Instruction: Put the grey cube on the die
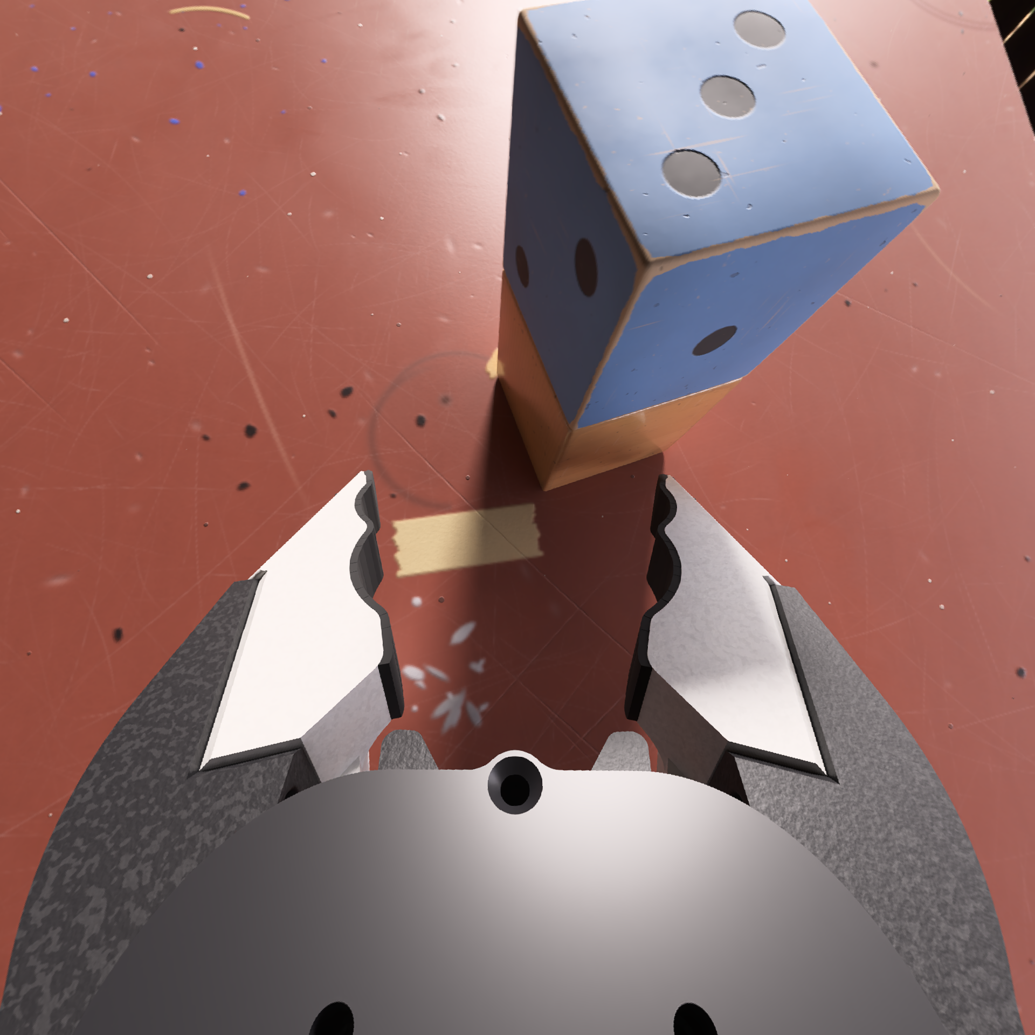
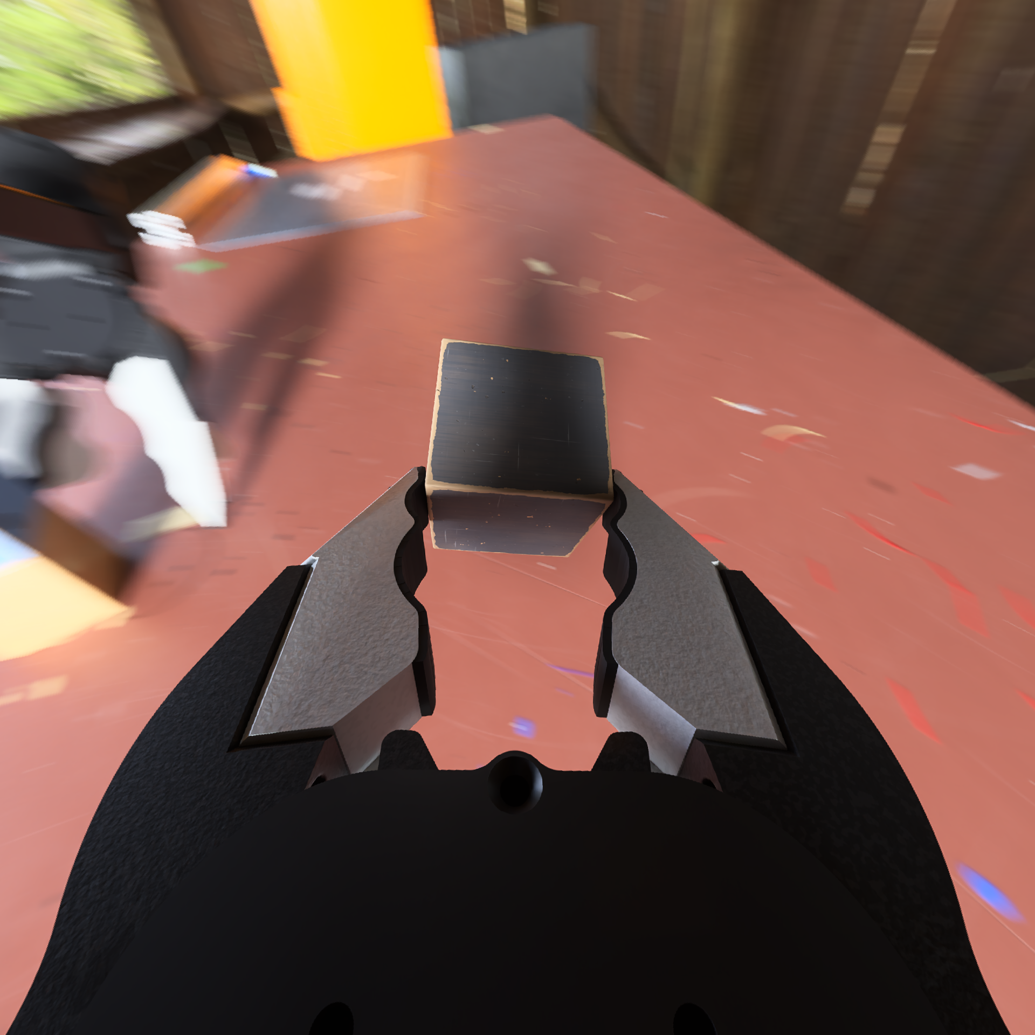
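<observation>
In the left wrist view a blue die (image 1: 694, 201) with worn edges stands on top of an orange cube (image 1: 593, 442) on the red table. My left gripper (image 1: 515, 487) is open and empty, just short of the stack and a little to its left. In the right wrist view my right gripper (image 2: 518, 481) is shut on a dark grey cube (image 2: 518, 425), gripped at its near corners and held above the table. The other gripper (image 2: 162, 437) shows blurred at the left, with a blurred orange and blue shape (image 2: 33, 593) below it.
The red table (image 1: 168, 336) is scratched and speckled. A strip of tan tape (image 1: 467, 537) lies between my left fingers. A flat grey and orange object (image 2: 291, 196) lies at the far left; the table's edge (image 2: 784, 252) runs along the right.
</observation>
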